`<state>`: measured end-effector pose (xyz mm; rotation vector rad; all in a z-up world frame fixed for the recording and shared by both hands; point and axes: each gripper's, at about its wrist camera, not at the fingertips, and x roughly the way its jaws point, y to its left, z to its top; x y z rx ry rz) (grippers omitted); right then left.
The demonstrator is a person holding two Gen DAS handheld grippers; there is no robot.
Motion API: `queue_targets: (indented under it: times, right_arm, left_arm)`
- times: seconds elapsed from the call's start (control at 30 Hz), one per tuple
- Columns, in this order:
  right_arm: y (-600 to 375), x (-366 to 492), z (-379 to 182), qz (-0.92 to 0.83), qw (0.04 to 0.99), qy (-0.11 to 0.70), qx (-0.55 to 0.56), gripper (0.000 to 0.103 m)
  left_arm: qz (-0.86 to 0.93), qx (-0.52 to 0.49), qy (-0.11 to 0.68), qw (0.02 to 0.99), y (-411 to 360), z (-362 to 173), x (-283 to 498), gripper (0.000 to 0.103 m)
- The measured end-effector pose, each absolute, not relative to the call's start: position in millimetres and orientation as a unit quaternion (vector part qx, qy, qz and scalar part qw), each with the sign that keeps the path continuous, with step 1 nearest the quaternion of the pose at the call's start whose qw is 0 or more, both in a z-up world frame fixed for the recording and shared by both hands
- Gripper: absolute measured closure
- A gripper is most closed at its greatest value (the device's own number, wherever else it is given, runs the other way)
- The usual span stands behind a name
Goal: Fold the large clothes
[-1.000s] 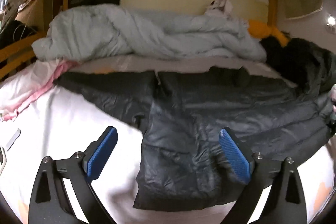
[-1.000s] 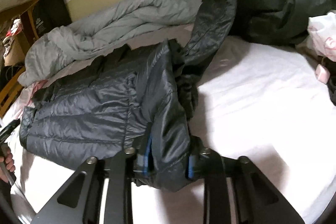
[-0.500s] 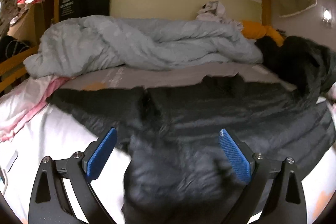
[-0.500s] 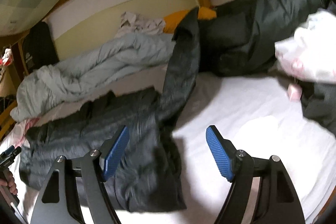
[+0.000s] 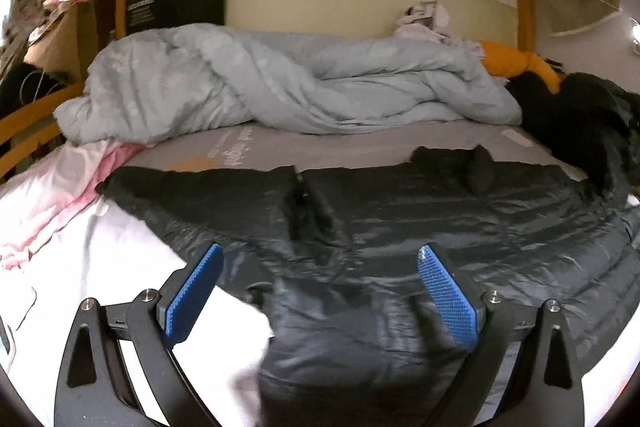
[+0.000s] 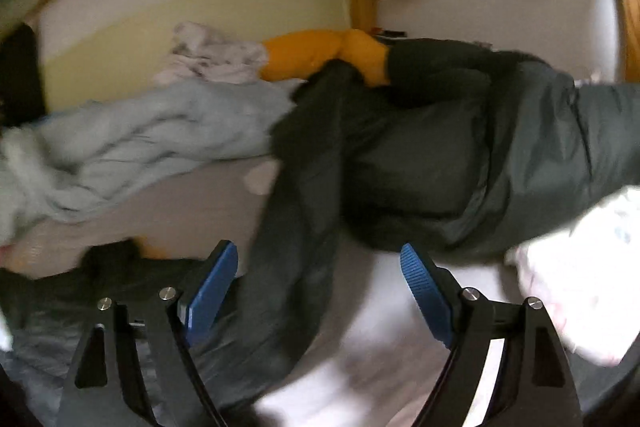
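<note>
A dark grey puffer jacket lies spread across the white bed sheet, one sleeve stretched left. My left gripper is open and empty, low over the jacket's near hem. In the right wrist view the jacket's other sleeve runs up and away from the body. My right gripper is open and empty, with the sleeve passing between its blue pads without being pinched. This view is blurred.
A crumpled pale blue duvet lies along the wall. A second dark coat and an orange pillow sit at the far right. Pink-white fabric lies at left, white fabric at right. A wooden bed frame surrounds the bed.
My right gripper has opened and let go of the jacket's edge, then lifted and turned toward the sleeve. My left gripper has moved closer and lower over the hem, staying open.
</note>
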<state>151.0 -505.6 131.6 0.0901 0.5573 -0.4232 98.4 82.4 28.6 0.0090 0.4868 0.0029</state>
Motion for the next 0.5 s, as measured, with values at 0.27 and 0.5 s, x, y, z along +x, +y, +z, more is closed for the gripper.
queue_targets:
  times: [0.27, 0.5]
  right_arm:
    - [-518, 215, 123, -0.268, 0.904, 0.331, -0.042, 0.058]
    - [-498, 204, 134, -0.226, 0.923, 0.31, -0.04, 0.099]
  left_arm:
    - [-0.006, -0.034, 0.24, 0.97, 102, 27, 105, 0.006]
    - [-0.032, -0.01, 0.214, 0.976, 87, 37, 92, 0.006]
